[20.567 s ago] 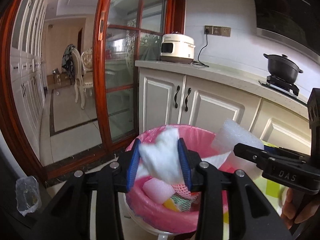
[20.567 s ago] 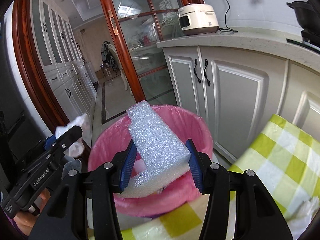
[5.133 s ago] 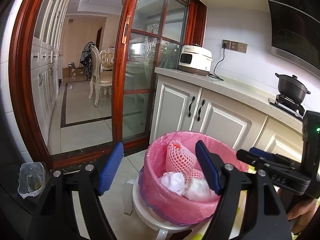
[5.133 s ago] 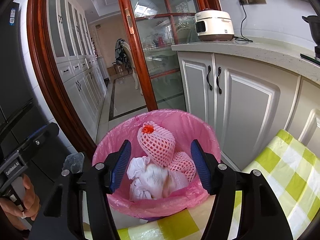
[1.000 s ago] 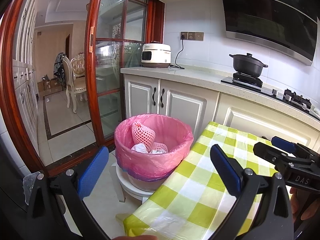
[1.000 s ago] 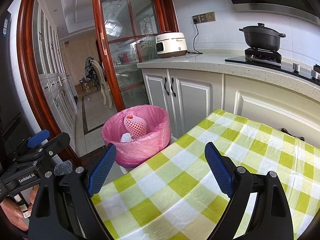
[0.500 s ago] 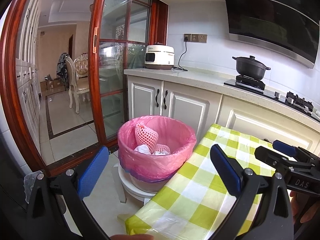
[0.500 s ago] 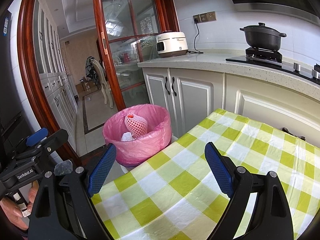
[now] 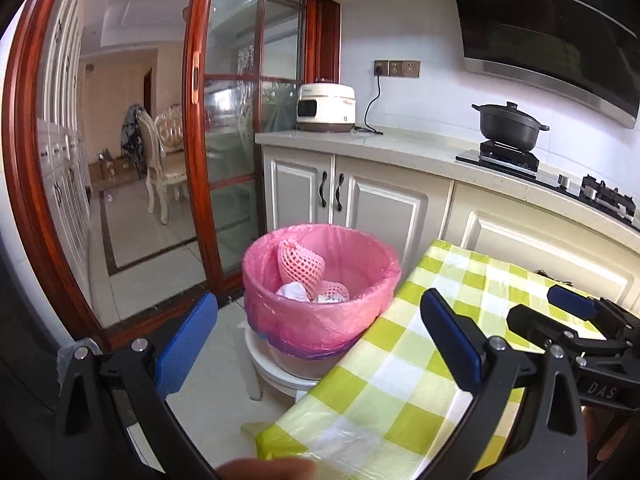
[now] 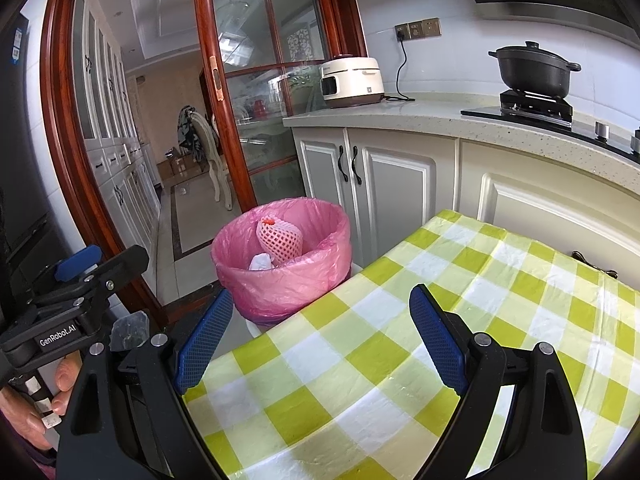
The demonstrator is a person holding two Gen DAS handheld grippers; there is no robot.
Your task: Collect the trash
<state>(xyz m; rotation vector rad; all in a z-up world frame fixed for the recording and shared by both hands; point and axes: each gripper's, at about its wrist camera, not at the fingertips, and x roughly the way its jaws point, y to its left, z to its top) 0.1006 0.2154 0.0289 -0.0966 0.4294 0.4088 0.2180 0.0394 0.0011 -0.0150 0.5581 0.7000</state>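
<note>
Bin (image 10: 280,264), pink-lined, was seen just off the tabletop's (image 10: 400,360) far-left corner, ahead-left of both claws. Left claw (image 9: 316,344) was nearer it. Both left and right claw (image 10: 316,340) were spread, nothing between pads. Bin held a net sleeve (image 10: 280,238) upright and white wads; no trash seen on tabletop.

Table (image 10: 420,360) under green-and-white checked cloth (image 9: 400,392); beside it, pink-lined bin (image 9: 320,316) on white stool (image 9: 276,376).

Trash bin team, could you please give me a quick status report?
Left gripper and right gripper: jaws open, empty. Pink-lined trash bin holds foam nets and tissue. Checked tablecloth bare where visible; nothing in the way.
</note>
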